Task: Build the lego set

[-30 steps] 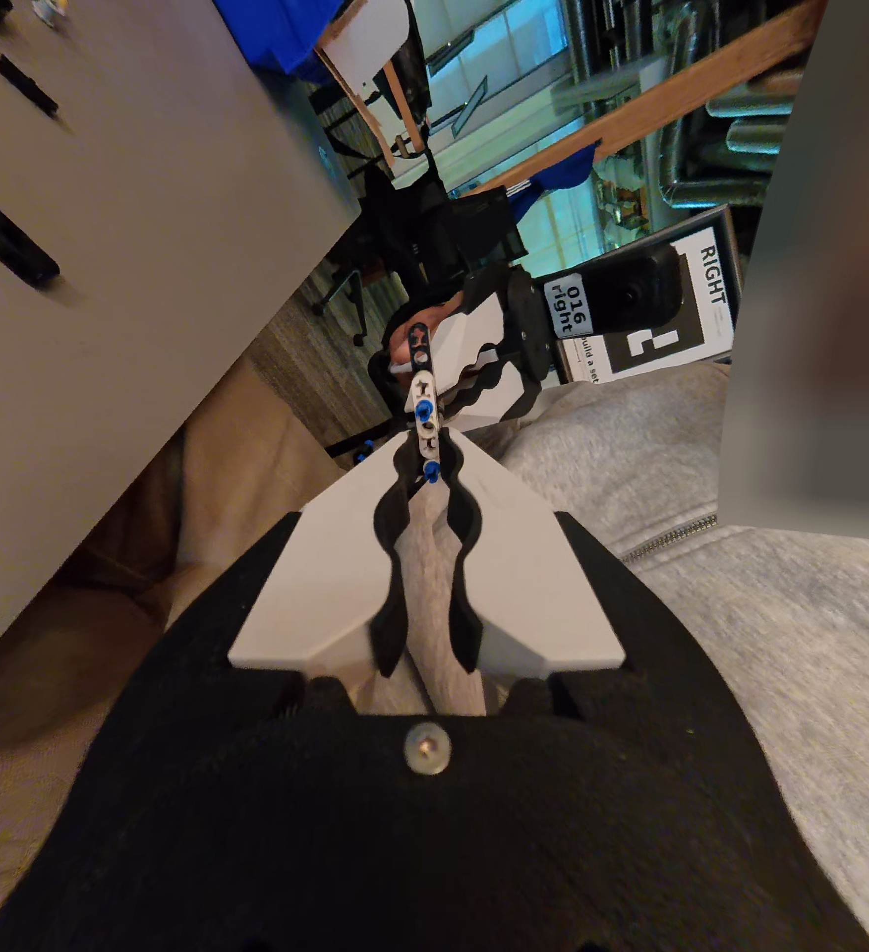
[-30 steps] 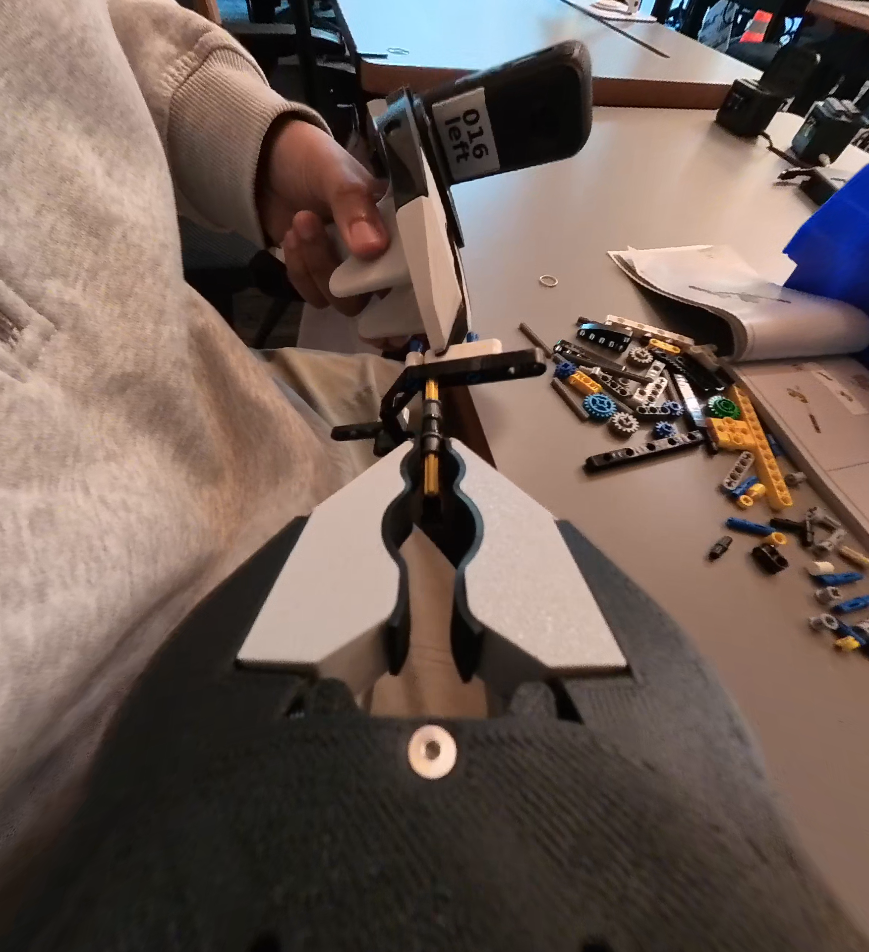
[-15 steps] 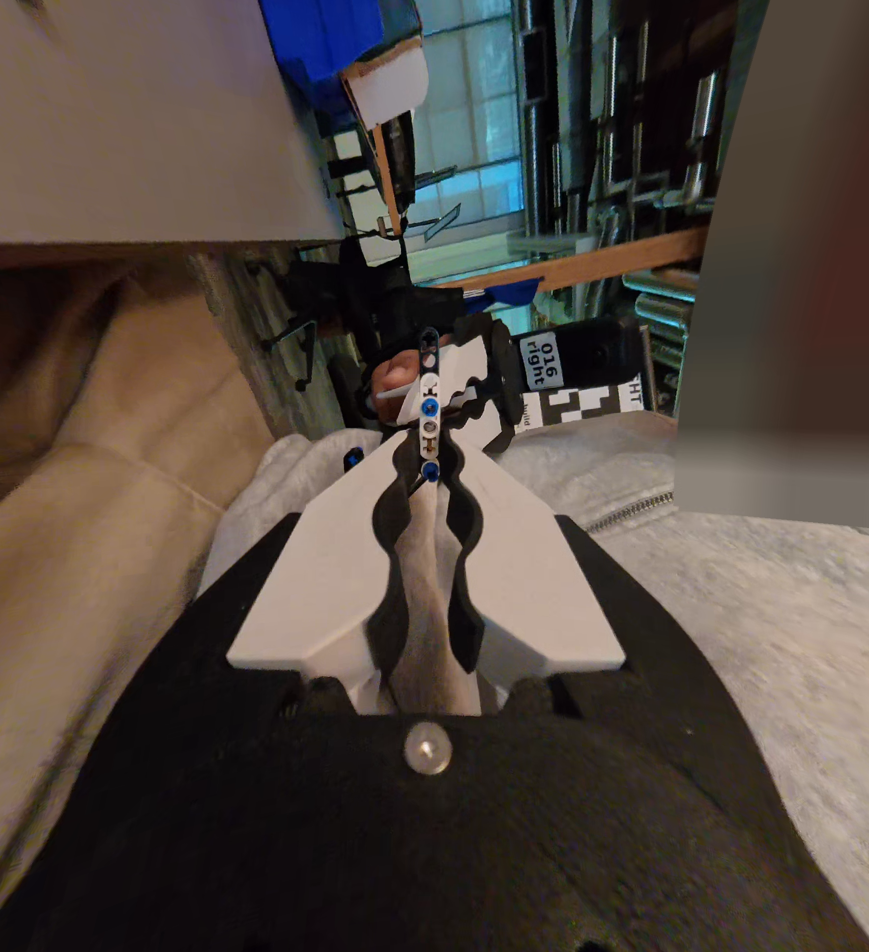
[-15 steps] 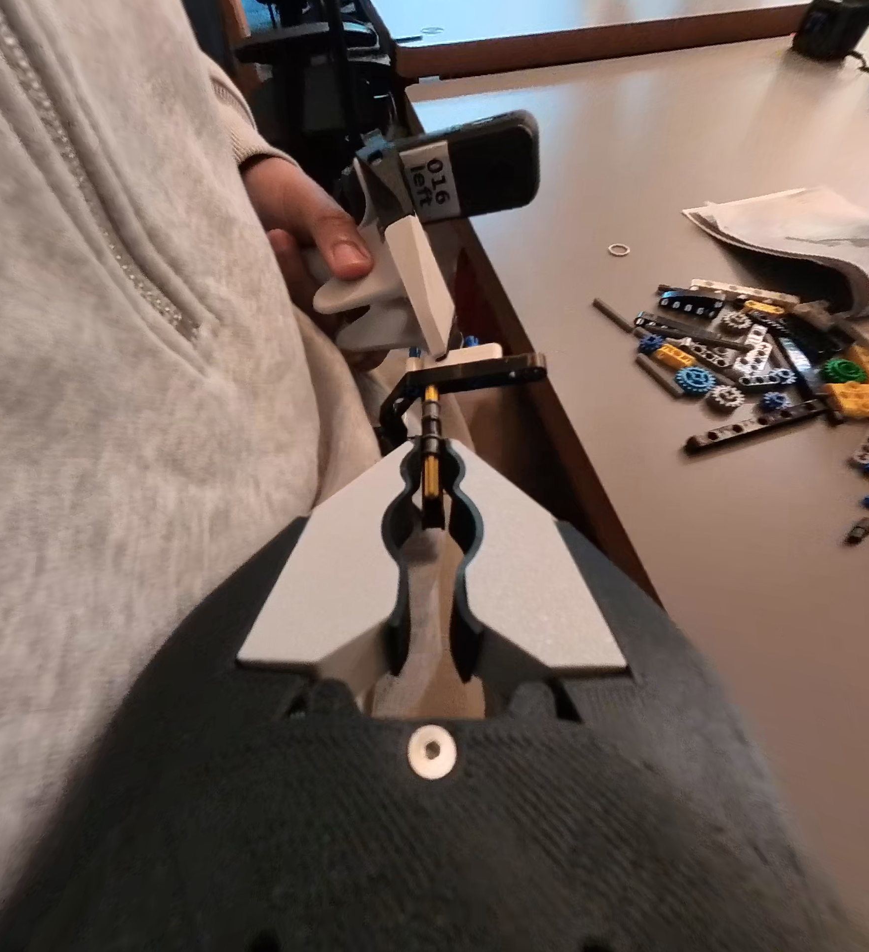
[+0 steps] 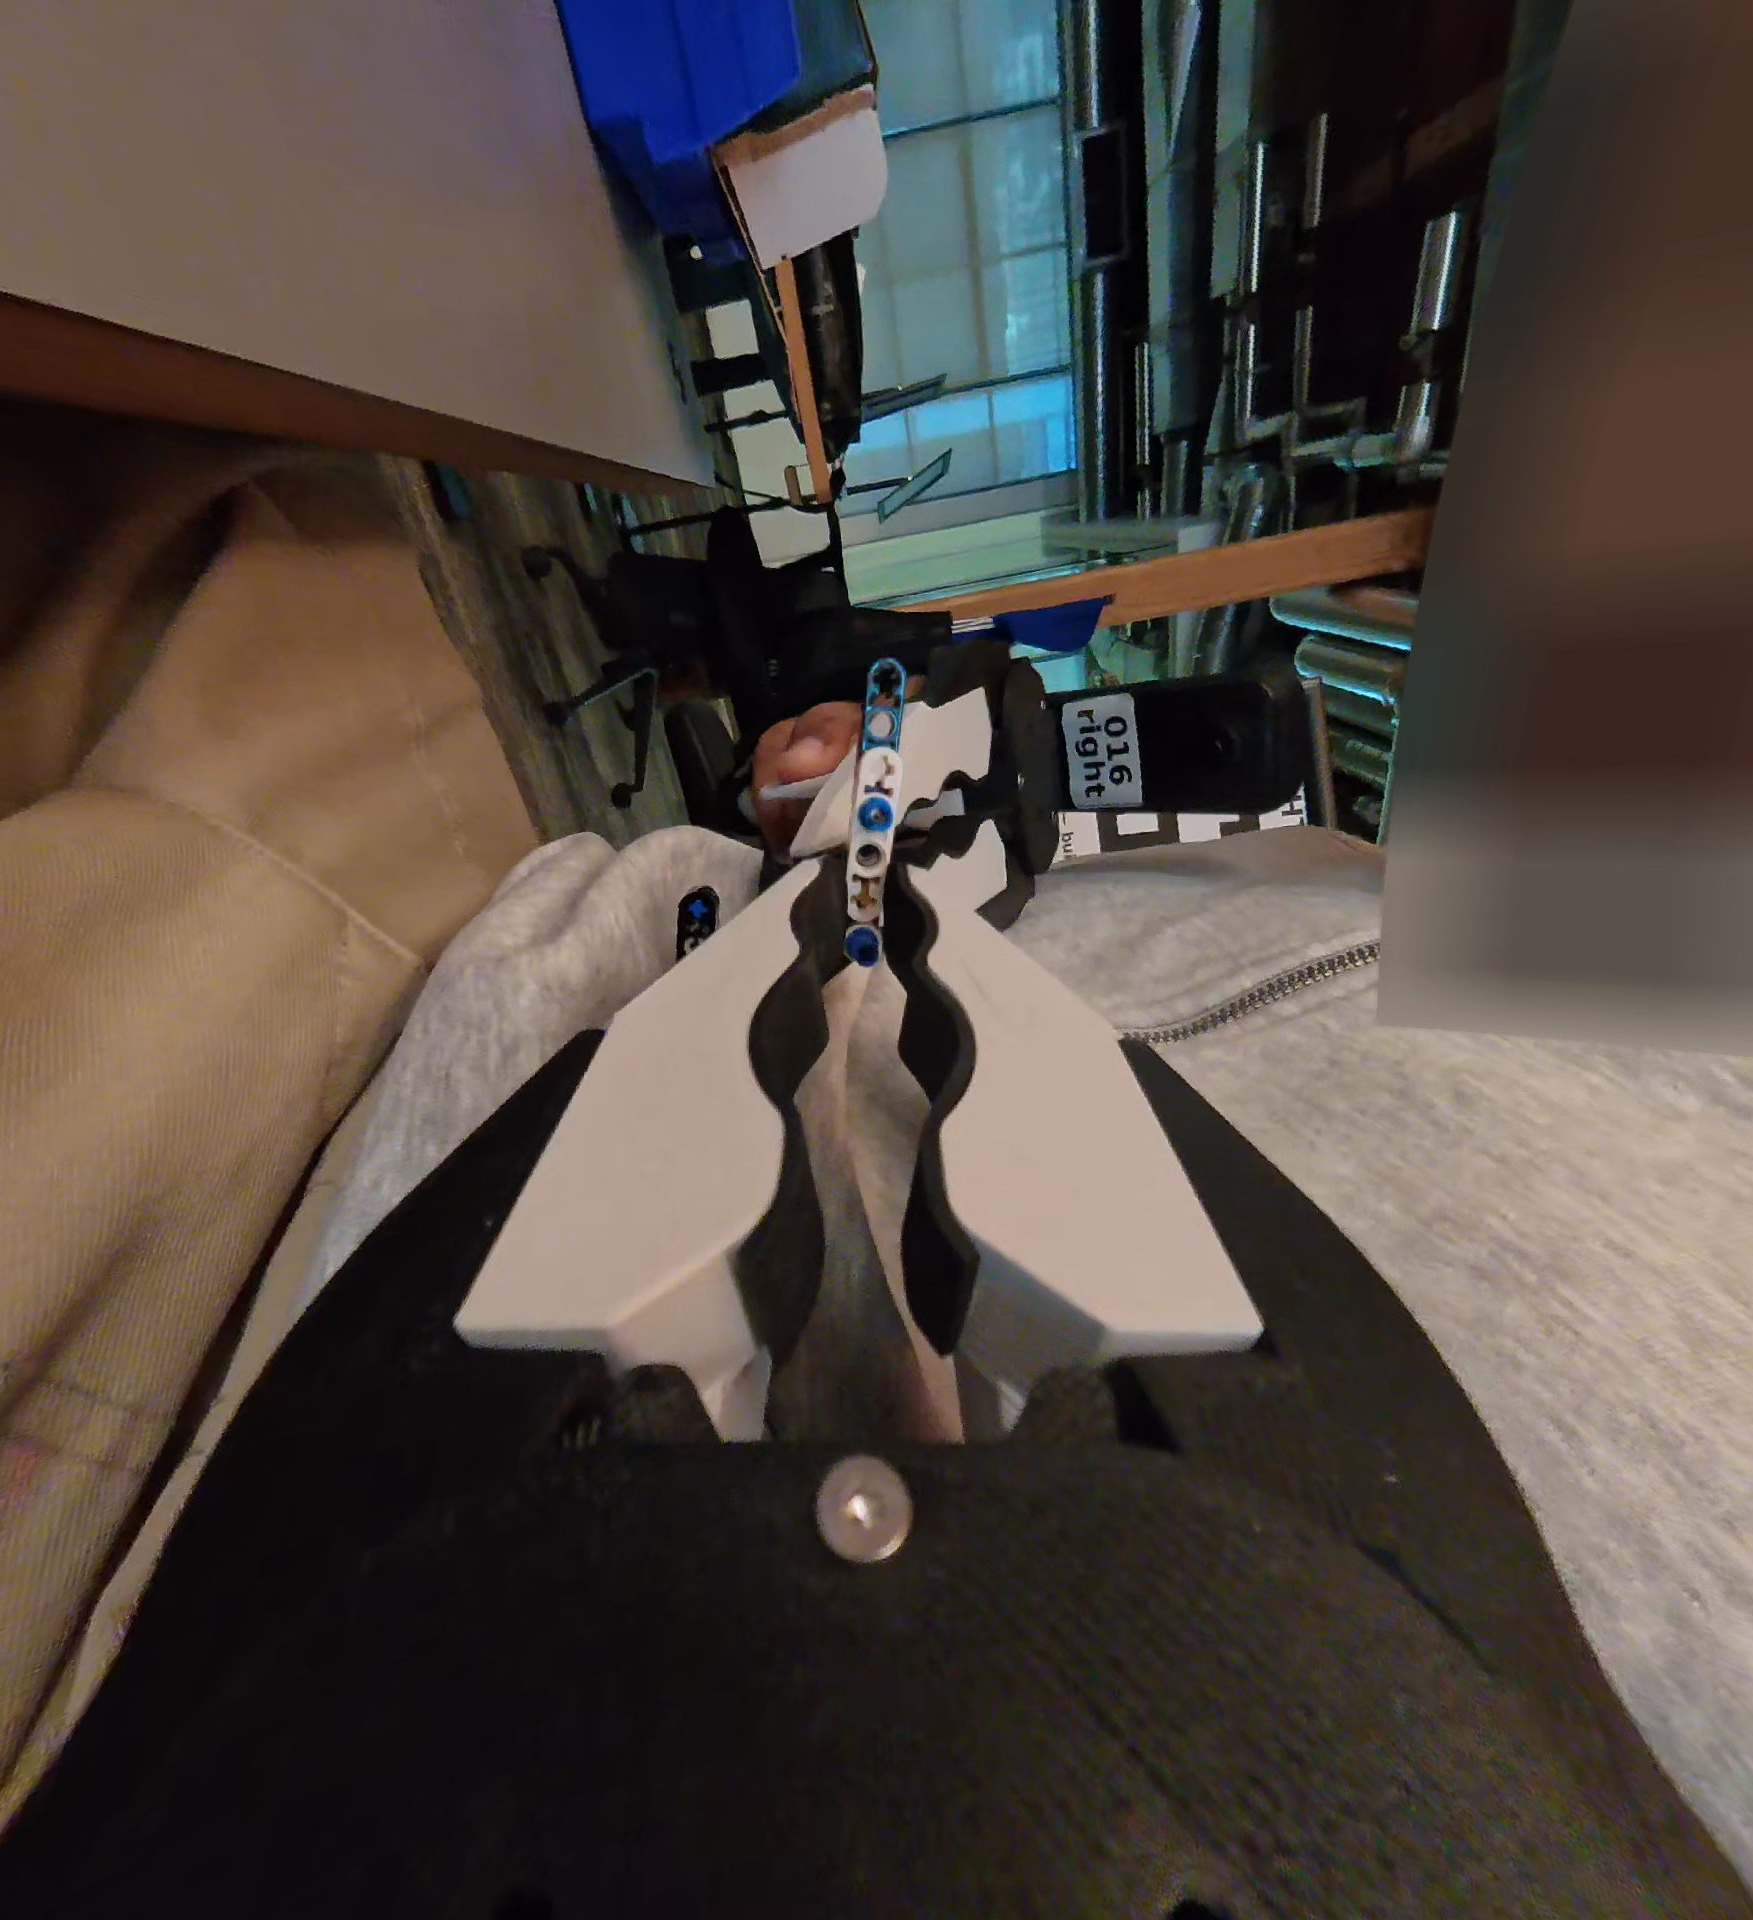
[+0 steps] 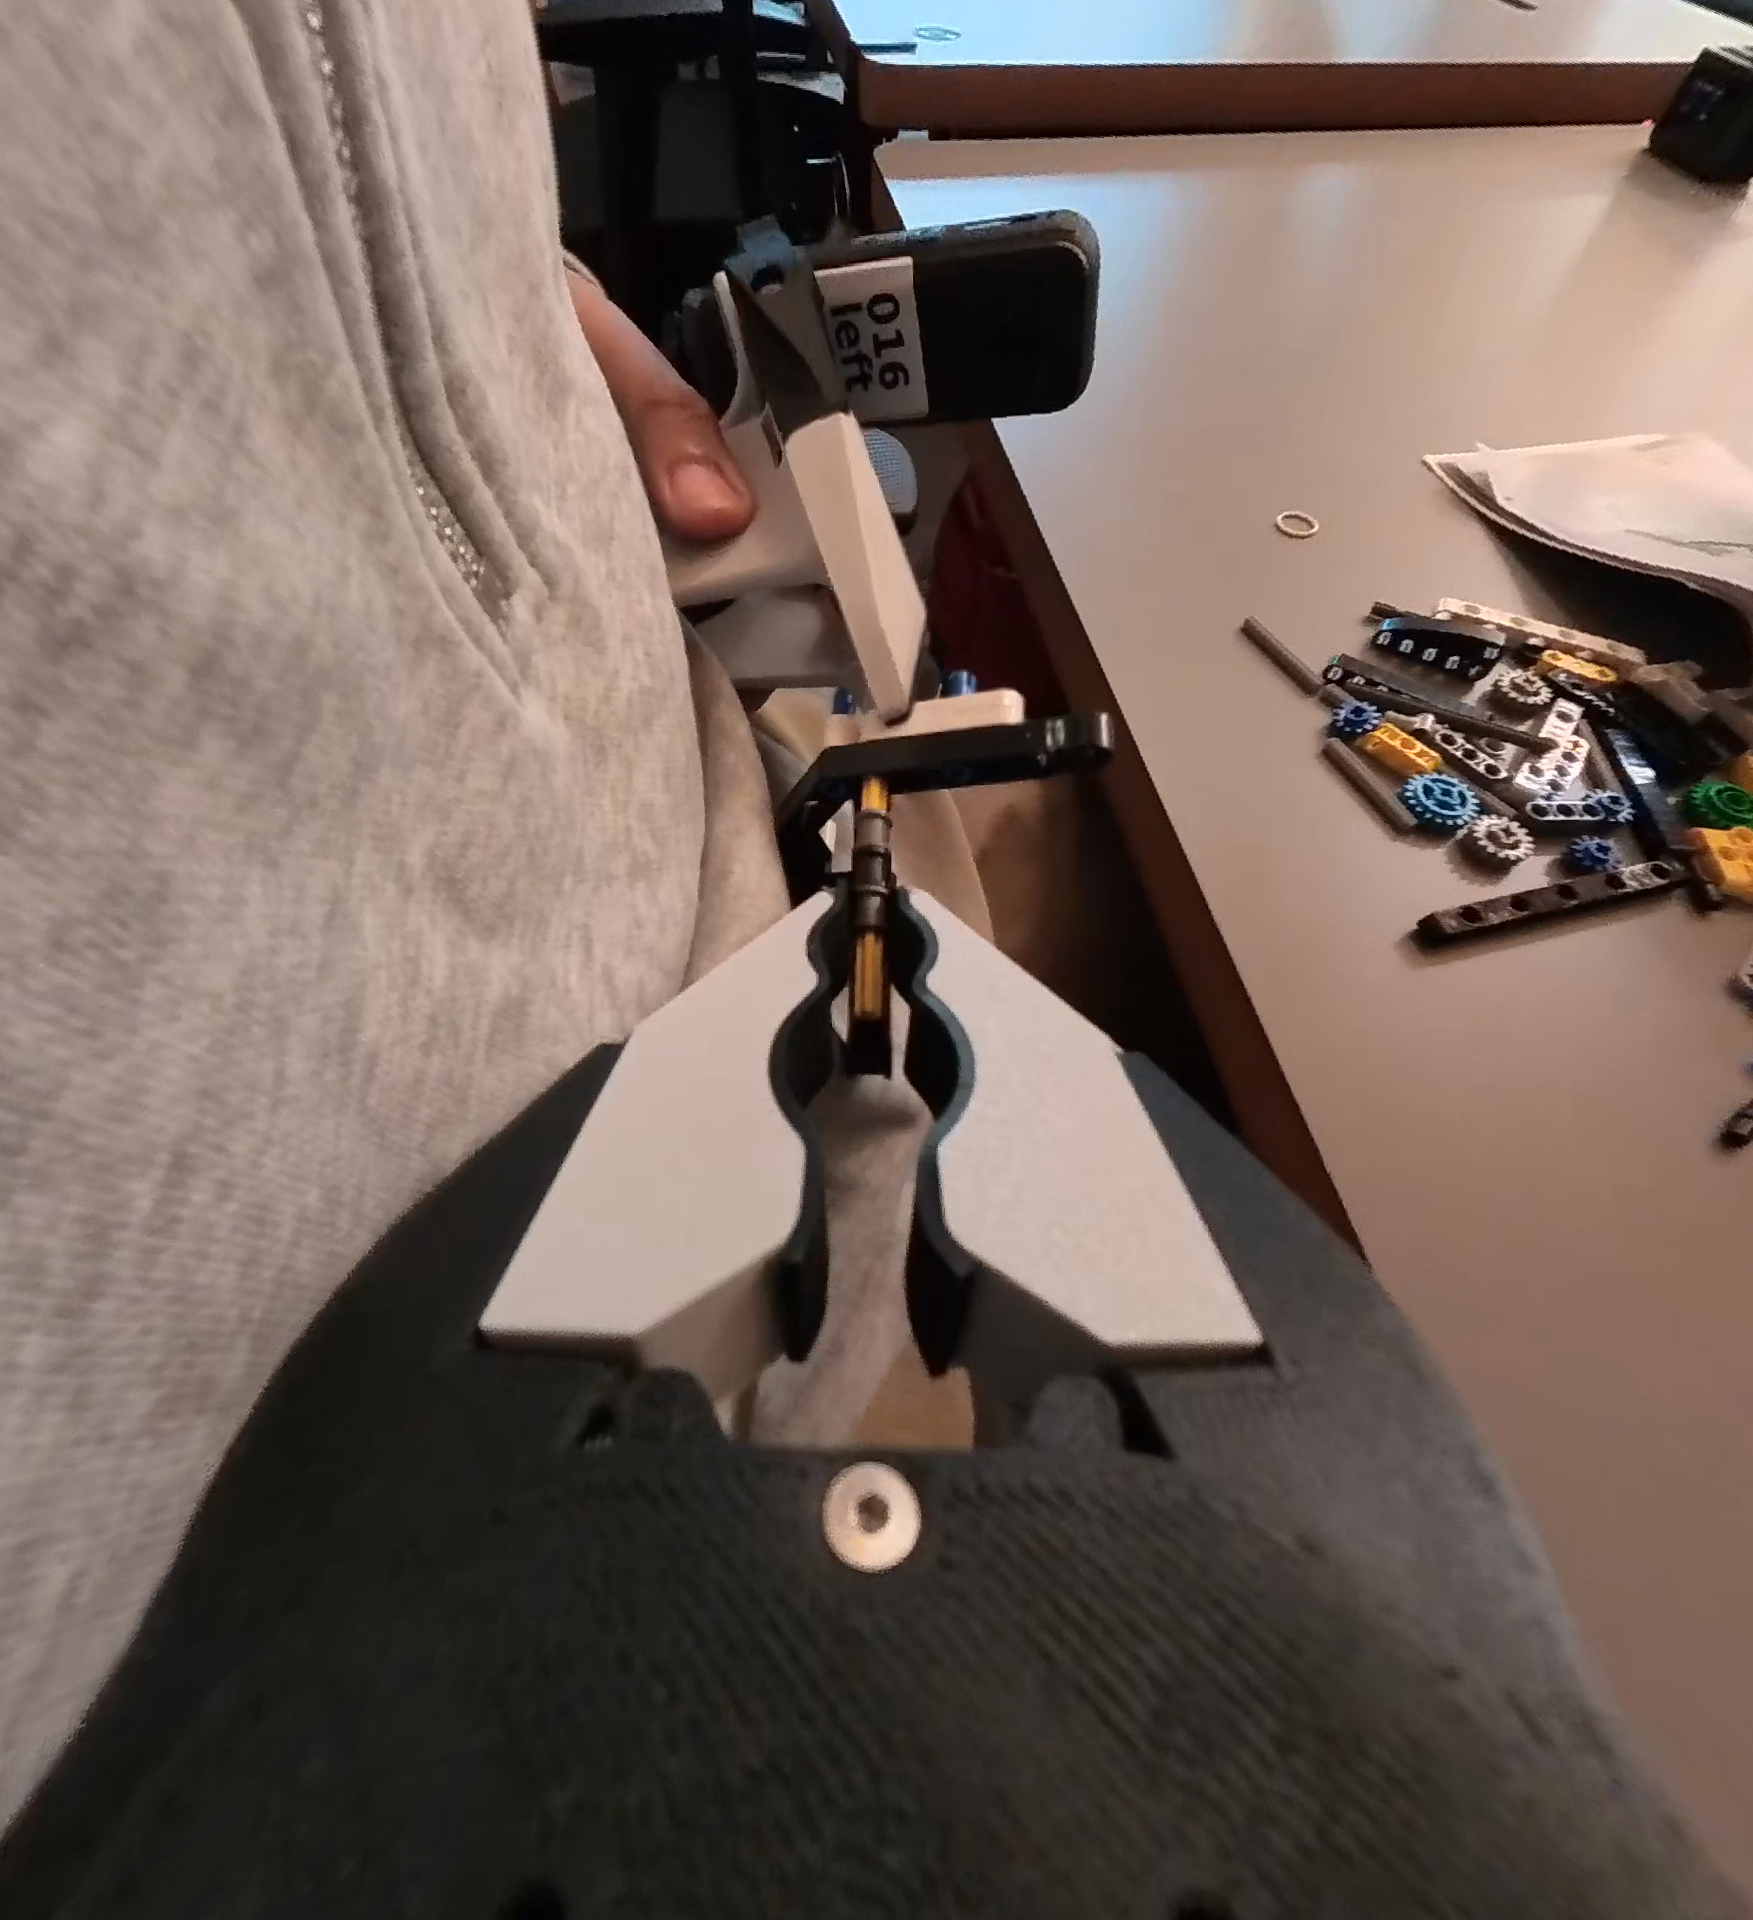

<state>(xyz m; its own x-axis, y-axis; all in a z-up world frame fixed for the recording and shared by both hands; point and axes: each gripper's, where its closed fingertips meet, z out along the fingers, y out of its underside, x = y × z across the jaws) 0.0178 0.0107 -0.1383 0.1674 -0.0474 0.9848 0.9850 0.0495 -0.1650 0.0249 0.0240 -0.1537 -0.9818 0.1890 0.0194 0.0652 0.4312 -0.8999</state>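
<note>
My left gripper (image 5: 859, 930) is shut on a small lego assembly (image 5: 872, 821): a white beam with blue pins joined to a black beam. In the right wrist view the same assembly (image 6: 965, 743) hangs off the table edge, over the person's lap, pinched by the left gripper (image 6: 887, 707). My right gripper (image 6: 870, 914) is shut on a yellow axle with a dark bush (image 6: 869, 883), whose tip meets the black beam from below. The right gripper (image 5: 929, 821) shows just behind the assembly in the left wrist view.
The table (image 6: 1474, 416) lies to the right, with a pile of loose lego parts (image 6: 1578, 769), an instruction booklet (image 6: 1661, 540) and a small ring (image 6: 1297, 523). The person's grey hoodie (image 6: 228, 623) fills the left. A blue bin (image 5: 685, 83) stands on the table.
Both grippers have swung with the assembly closer to the person's body, below the table edge. The hold on the assembly and the axle is unchanged.
</note>
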